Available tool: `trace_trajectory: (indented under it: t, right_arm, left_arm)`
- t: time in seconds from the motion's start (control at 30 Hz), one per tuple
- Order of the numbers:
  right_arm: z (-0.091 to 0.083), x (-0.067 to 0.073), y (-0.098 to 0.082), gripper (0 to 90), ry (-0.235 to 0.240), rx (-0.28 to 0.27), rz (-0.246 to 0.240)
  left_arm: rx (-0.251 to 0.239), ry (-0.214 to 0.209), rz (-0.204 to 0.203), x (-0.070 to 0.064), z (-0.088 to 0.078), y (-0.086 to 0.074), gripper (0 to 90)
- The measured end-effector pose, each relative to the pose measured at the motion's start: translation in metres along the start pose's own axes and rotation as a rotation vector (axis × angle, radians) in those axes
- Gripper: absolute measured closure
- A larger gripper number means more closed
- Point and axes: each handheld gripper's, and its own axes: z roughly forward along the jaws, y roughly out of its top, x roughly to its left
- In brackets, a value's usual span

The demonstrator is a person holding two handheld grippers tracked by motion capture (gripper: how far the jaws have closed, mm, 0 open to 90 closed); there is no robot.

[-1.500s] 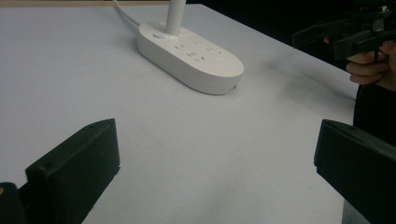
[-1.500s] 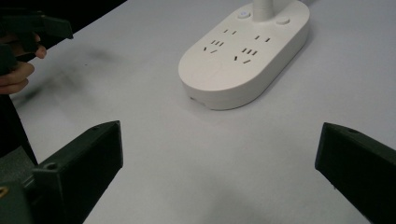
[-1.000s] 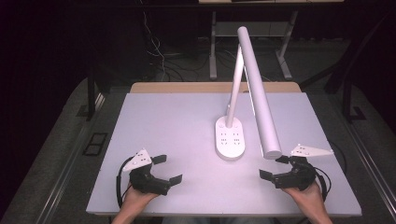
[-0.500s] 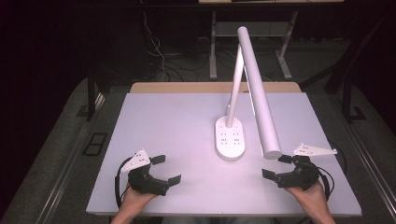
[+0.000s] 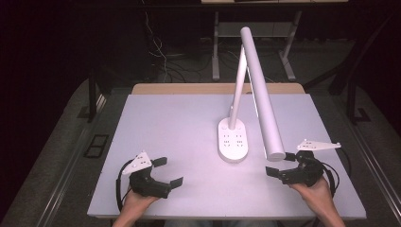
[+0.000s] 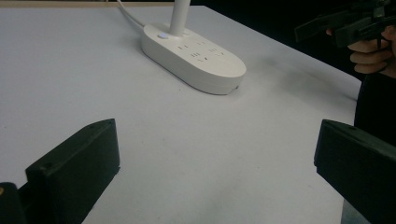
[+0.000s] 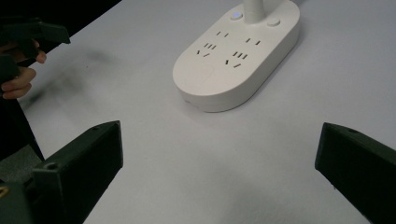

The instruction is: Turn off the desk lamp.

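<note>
Two black tools (image 5: 168, 172) (image 5: 279, 164) flank oval white lamp base (image 5: 233, 141)

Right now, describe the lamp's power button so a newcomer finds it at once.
On the white table stands a desk lamp whose oval white base carries socket holes. Where the lamp's stem meets the base sit two small round buttons; the one you want glows bluish, while its neighbour is plain white.

Black grippers (image 5: 168, 172), grey triangular plates (image 5: 318, 145), trailing cables.

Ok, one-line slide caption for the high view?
Two hand-held grippers, left and right, jaws open, flank a white desk lamp on a white table.
</note>
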Motion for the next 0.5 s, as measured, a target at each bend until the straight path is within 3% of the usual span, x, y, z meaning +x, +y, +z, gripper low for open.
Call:
trace_trajectory:
  t: [0.5]
  right_arm:
    - [0.006, 0.001, 0.023, 0.9, 0.011, 0.044, -0.033]
  left_arm:
    - [0.000, 0.001, 0.001, 0.000, -0.001, 0.000, 0.0]
